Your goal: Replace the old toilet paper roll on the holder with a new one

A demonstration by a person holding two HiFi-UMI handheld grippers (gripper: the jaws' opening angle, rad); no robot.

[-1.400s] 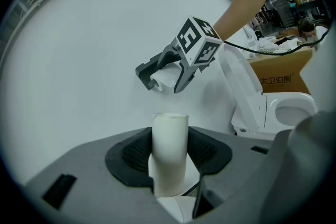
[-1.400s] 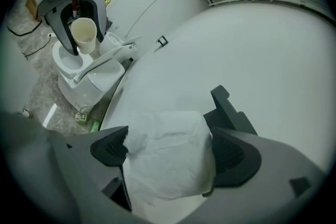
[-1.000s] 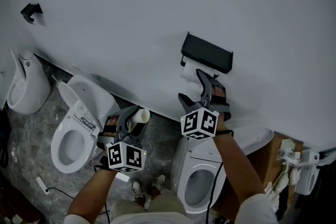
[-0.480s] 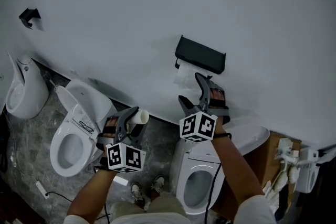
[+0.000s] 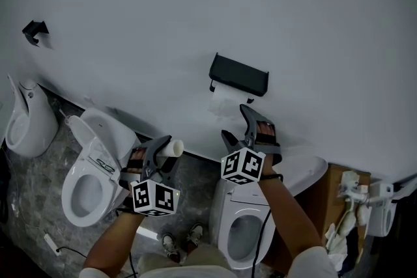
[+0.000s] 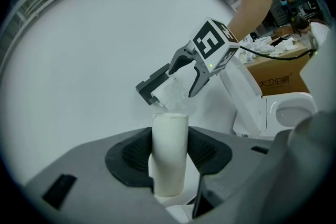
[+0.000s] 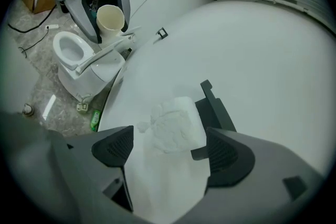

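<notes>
Head view: pinches tube (image 5: 173,148) aside in left gripper (image 5: 167,152), likely freeing spread right gripper (image 5: 234,122) to reach roll (image 5: 225,103) on holder (image 5: 239,74).

Dark grey left tool (image 5: 168,150), right tool (image 5: 233,122), black-white marker cubes (image 5: 155,197)

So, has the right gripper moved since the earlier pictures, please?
Yes: the right gripper has drawn back down the head view, away from the black holder.

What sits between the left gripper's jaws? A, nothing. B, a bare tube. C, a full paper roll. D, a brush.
B: the left gripper view shows the left gripper with its jaws pressed on both sides of a bare tube.
</notes>
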